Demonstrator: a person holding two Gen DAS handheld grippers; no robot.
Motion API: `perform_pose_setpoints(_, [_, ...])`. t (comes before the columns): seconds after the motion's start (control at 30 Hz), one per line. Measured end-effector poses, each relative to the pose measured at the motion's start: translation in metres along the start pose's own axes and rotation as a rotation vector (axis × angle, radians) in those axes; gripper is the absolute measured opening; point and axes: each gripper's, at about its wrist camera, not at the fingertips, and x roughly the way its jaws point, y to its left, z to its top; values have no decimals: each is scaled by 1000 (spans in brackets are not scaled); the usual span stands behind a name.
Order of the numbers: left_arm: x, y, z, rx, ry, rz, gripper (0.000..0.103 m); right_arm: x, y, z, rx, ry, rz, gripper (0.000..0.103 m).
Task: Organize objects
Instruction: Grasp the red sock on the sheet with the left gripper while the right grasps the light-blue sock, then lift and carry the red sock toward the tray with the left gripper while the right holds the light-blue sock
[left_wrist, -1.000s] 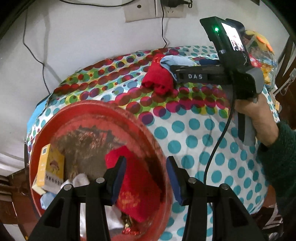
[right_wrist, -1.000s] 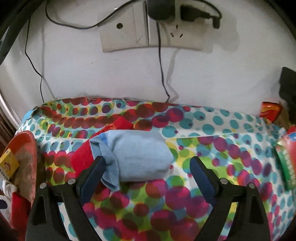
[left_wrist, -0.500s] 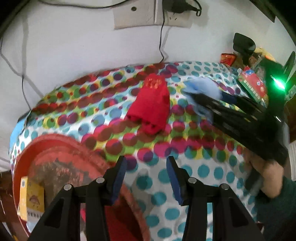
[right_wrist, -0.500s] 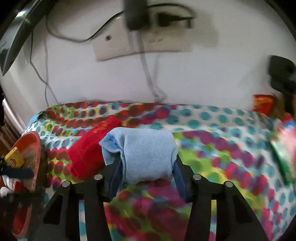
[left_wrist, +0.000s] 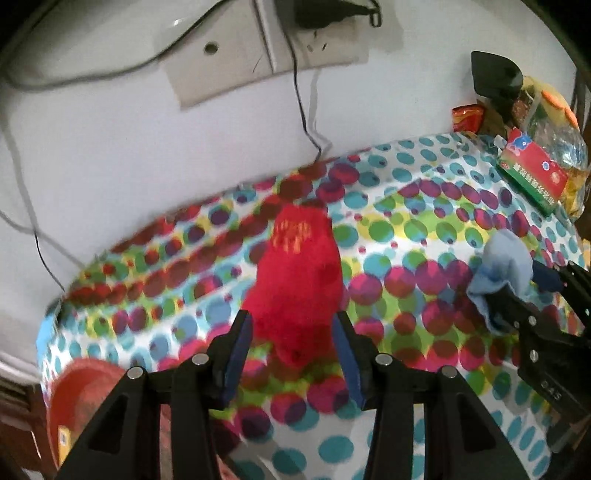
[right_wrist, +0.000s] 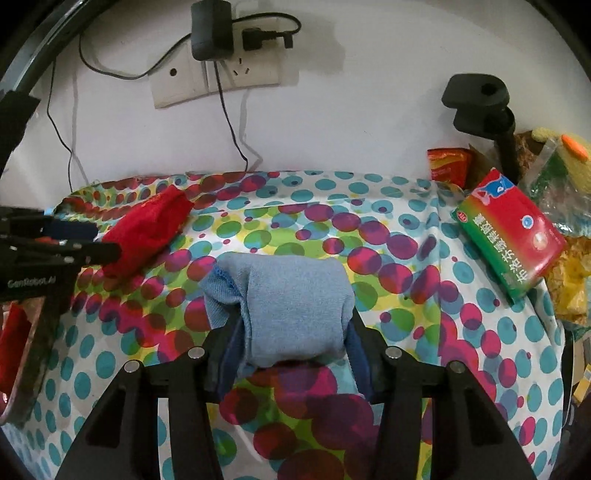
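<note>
Fuzzy red knit sock (left_wrist: 299, 280); soft blue knit sock (right_wrist: 295, 310) (matt, fine-ribbed); smooth polka-dot tablecloth (right_wrist: 399, 266); glossy cardboard box (right_wrist: 509, 240); matt black plastic fingers (left_wrist: 236, 347).

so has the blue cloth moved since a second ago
Yes. The blue cloth lay against the red cloth a second ago; now the right gripper is shut on it, and a stretch of dotted tablecloth separates the two.

I'm working in a lived-in home: a counter (right_wrist: 406, 206) under a polka-dot cloth, wall sockets (right_wrist: 218, 74) with chargers plugged in, snack packets (right_wrist: 448, 162) and a medicine box (right_wrist: 511, 236).
</note>
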Motion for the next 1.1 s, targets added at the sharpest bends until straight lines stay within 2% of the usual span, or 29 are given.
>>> perform_pose_setpoints(0.13, [5, -1, 13, 14, -46, -21, 46, 6, -1, 0, 9, 27, 0, 49])
perform_pose_setpoints(0.27, [21, -9, 19, 14, -3, -73, 46, 8, -1, -1, 15, 34, -8, 49])
perform_pose_setpoints(0.37, [28, -13, 20, -5, 1, -77, 46, 8, -1, -1, 13, 38, -5, 49])
perform_pose_setpoints(0.8, [54, -17, 22, -28, 14, 53, 48, 10, 2, -1, 7, 55, -15, 50])
perform_pose_setpoints(1.1, [58, -15, 23, -129, 0, 95, 49, 11, 11, 1, -13, 67, -47, 49])
